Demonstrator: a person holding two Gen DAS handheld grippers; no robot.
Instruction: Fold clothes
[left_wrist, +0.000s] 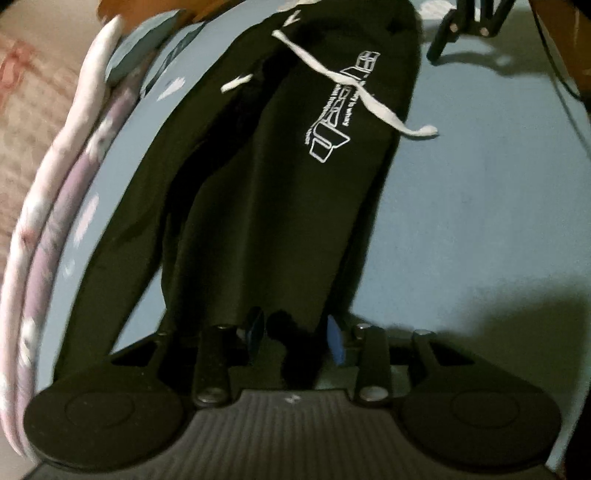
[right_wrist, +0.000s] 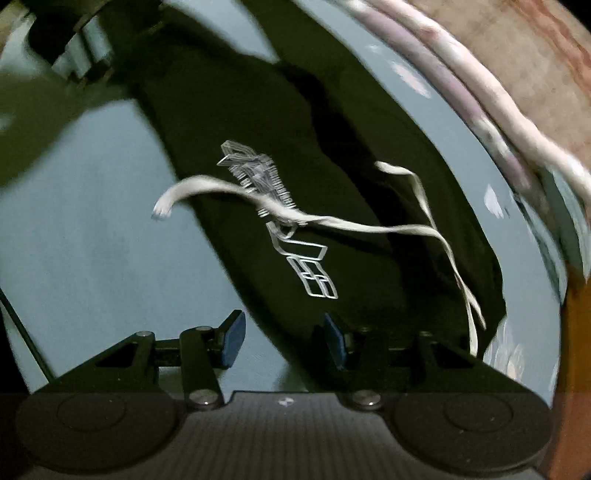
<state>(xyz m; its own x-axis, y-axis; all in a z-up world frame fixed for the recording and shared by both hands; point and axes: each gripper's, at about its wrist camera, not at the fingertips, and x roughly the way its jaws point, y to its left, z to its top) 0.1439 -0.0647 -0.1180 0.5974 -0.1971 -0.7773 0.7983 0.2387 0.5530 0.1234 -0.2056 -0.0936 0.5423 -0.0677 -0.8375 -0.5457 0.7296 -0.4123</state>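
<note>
Black drawstring trousers (left_wrist: 273, 177) with a white printed logo (left_wrist: 343, 107) lie stretched out on the blue sheet (left_wrist: 480, 192). Their white drawstring (left_wrist: 354, 88) trails loose across the logo. My left gripper (left_wrist: 295, 332) sits at the near end of the garment, a bunched end of black cloth between its blue pads (left_wrist: 336, 341), which stand apart. In the right wrist view the trousers (right_wrist: 332, 147) run diagonally. My right gripper (right_wrist: 283, 339) is open over the cloth's edge, with its left pad (right_wrist: 233, 339) over bare sheet. The right gripper (left_wrist: 469, 22) also shows in the left wrist view's top corner.
A pink and white floral quilt edge (left_wrist: 44, 229) borders the sheet on the left, with a beige blanket (left_wrist: 26, 110) beyond it. A thin dark cable (left_wrist: 570, 99) crosses the sheet at the right. A brown wooden frame (right_wrist: 576, 387) borders the bed. Bare blue sheet (right_wrist: 110, 240) lies beside the trousers.
</note>
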